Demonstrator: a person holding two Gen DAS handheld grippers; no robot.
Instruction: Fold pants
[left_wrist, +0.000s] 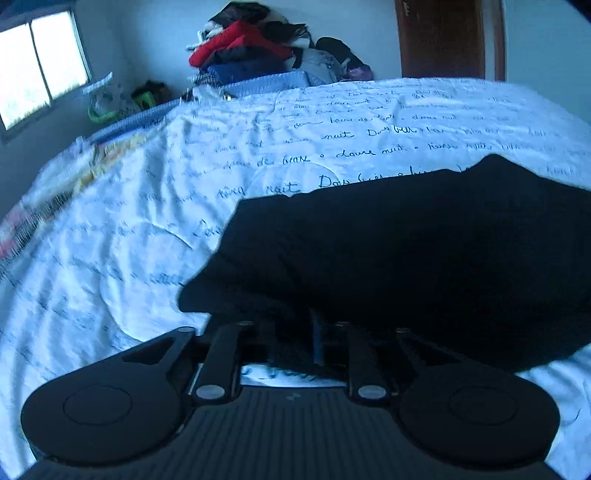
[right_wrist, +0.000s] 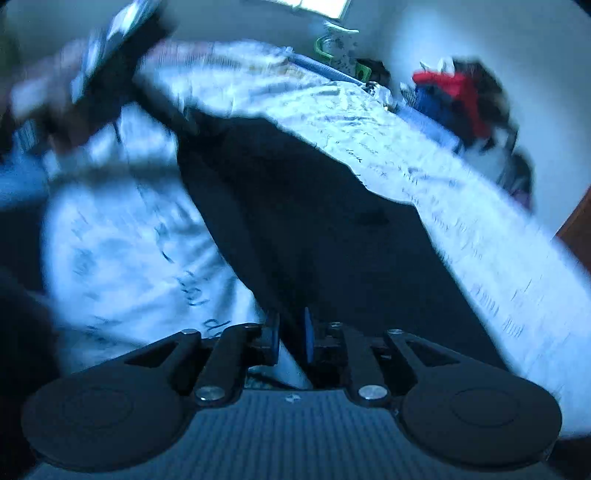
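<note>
The white bedsheet (left_wrist: 155, 236) lies bare across the whole left half of the bed and in a wide band along the far side, so a gripper can travel there with nothing in its path. The dark pants (left_wrist: 406, 251) cover the near right part and block that stretch. Along the far edge a pile of clothes (left_wrist: 255, 48) stands against the wall and closes off the far middle, and a green basket (left_wrist: 107, 107) sits at the far left corner under the window (left_wrist: 40, 66). In the blurred right wrist view, the left gripper (right_wrist: 107, 70) hangs above the far left end of the pants (right_wrist: 314, 221); bare sheet (right_wrist: 122, 251) lies on both sides of them.
</note>
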